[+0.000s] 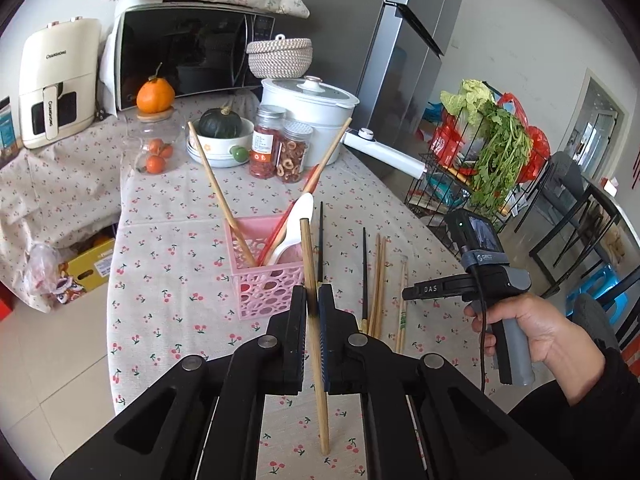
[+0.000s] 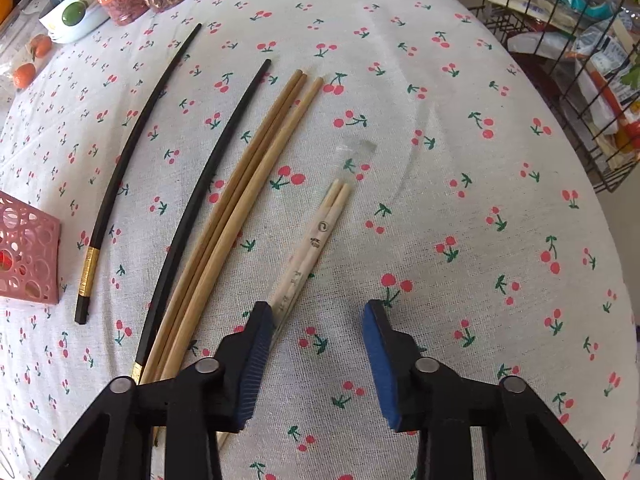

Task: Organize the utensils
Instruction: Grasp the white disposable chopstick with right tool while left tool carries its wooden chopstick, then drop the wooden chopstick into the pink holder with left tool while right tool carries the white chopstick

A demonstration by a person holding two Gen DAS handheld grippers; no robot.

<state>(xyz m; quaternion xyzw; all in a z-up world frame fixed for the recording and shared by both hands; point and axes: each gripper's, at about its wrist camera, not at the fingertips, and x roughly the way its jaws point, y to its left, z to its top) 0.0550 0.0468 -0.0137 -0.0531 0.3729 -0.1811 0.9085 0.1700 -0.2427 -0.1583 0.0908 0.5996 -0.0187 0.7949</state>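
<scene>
I am working over the round table under its cherry-print cloth (image 1: 168, 248), and the step in hand is carrying one utensil to the pink perforated plastic basket (image 1: 264, 276), which already holds two wooden chopsticks, a red one and a white spoon. My left gripper (image 1: 313, 300) is clenched on a single round brown wooden chopstick (image 1: 316, 344), held nearly upright, its top end close beside the basket's near right corner. I judge the next move to be bringing that stick over the basket's open top, lowering it in, then letting go.

My right gripper (image 2: 316, 364) points steeply down at the cloth with its jaws apart and nothing pressed between the pads. The pale paired disposable chopsticks in a clear printed sleeve (image 2: 316, 240) run under the left pad's edge, so I would shift leftward to centre on them before closing.

The left wrist view alone gives me the basket's contents, the held stick, and the hand holding the right tool (image 1: 532, 332). The right wrist view alone lays out what is left on the cloth: two black chopsticks with gold bands (image 2: 132, 148) lying apart, three brown wooden chopsticks (image 2: 240, 200) bunched together, and the sleeved pair just beside them.
</scene>
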